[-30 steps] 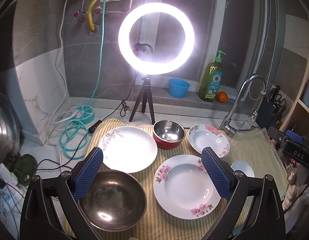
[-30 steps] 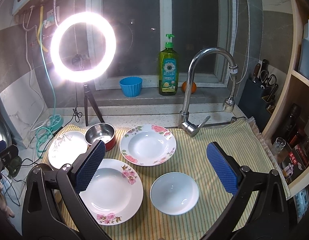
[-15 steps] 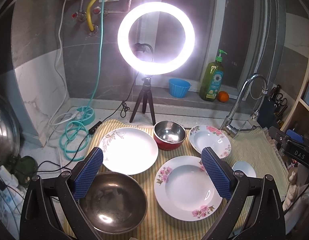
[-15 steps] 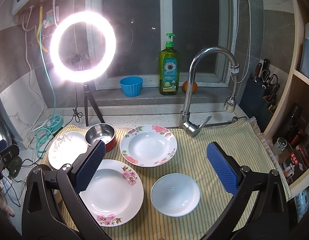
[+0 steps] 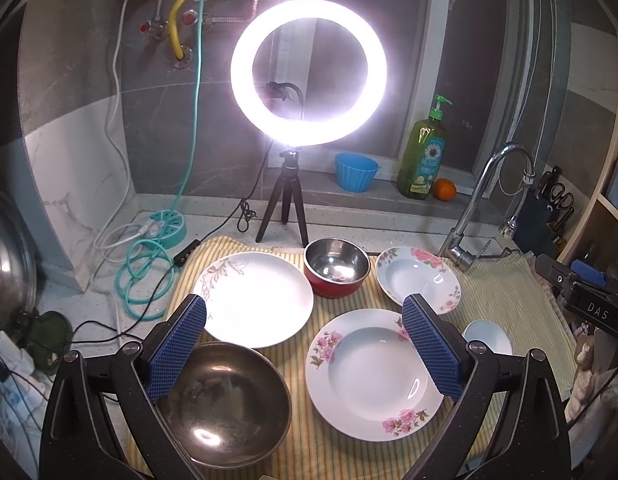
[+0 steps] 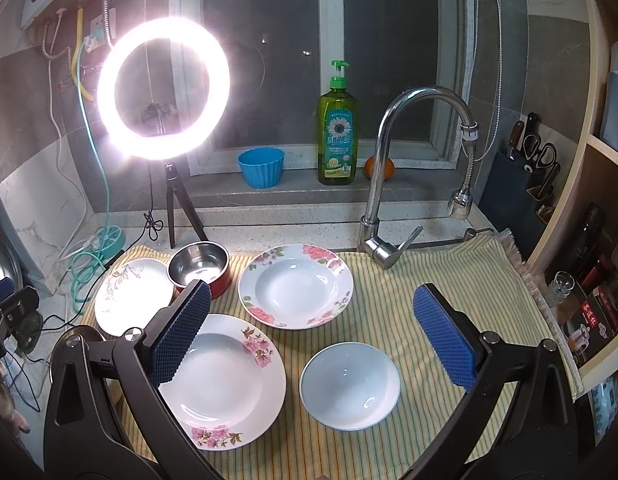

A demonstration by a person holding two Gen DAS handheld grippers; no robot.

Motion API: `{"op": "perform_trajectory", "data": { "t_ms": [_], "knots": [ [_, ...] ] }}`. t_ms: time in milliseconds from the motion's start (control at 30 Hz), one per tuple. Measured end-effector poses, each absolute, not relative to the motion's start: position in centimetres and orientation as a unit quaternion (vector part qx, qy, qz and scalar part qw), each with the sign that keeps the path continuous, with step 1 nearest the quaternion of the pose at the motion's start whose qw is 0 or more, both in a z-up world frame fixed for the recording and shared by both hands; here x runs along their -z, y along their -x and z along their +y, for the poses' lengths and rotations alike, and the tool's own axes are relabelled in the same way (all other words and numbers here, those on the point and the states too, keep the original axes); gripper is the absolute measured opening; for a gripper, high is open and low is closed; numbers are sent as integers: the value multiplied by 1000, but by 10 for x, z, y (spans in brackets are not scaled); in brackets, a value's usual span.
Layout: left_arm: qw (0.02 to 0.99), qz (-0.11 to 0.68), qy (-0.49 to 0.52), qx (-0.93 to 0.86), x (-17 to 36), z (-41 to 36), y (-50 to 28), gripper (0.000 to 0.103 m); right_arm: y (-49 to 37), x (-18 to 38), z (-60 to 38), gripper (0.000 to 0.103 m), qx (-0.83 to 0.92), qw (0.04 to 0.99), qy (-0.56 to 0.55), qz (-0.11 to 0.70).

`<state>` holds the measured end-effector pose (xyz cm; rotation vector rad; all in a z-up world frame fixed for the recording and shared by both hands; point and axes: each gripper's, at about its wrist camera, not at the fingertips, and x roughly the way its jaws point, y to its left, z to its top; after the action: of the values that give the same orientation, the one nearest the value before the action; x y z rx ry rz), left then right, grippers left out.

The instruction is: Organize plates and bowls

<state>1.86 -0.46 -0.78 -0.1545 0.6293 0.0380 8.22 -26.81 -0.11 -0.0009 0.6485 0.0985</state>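
Dishes lie on a yellow striped cloth [image 5: 505, 292]. A large steel bowl [image 5: 225, 404] is near left, a flat white plate [image 5: 257, 296] behind it, a red-sided steel bowl [image 5: 336, 266] at the back, a large floral plate [image 5: 373, 368] in front and a smaller floral plate [image 5: 417, 278] behind. A small white bowl [image 6: 349, 384] sits near right. My left gripper [image 5: 305, 344] is open and empty above the steel bowl and the large floral plate. My right gripper [image 6: 313, 340] is open and empty above the large floral plate [image 6: 225, 380] and the white bowl.
A lit ring light on a tripod [image 5: 309, 72] stands behind the dishes. A tap [image 6: 389, 184] rises at the back right. A soap bottle [image 6: 337, 132], a blue cup [image 6: 261, 167] and an orange sit on the sill. A knife block [image 6: 521, 184] and shelves are at the right.
Both grippers have drifted back slightly, so the dishes sit a little lower in the views. Both stay open and empty.
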Motion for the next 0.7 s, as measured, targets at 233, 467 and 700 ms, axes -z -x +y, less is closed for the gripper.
{"op": "perform_trajectory", "data": {
  "t_ms": [233,467,700],
  "knots": [
    [947,311,75,-13,9,-8,-19,98,-77,4,-272,103,-51,945,-2,322],
    [943,323,77,-10,18,-9,-22,98,-77,12,-276,103,-47,939,-3,339],
    [938,339,76,-2,28,-15,-27,98,-80,17,-281,103,-48,934,-7,354]
  ]
}}
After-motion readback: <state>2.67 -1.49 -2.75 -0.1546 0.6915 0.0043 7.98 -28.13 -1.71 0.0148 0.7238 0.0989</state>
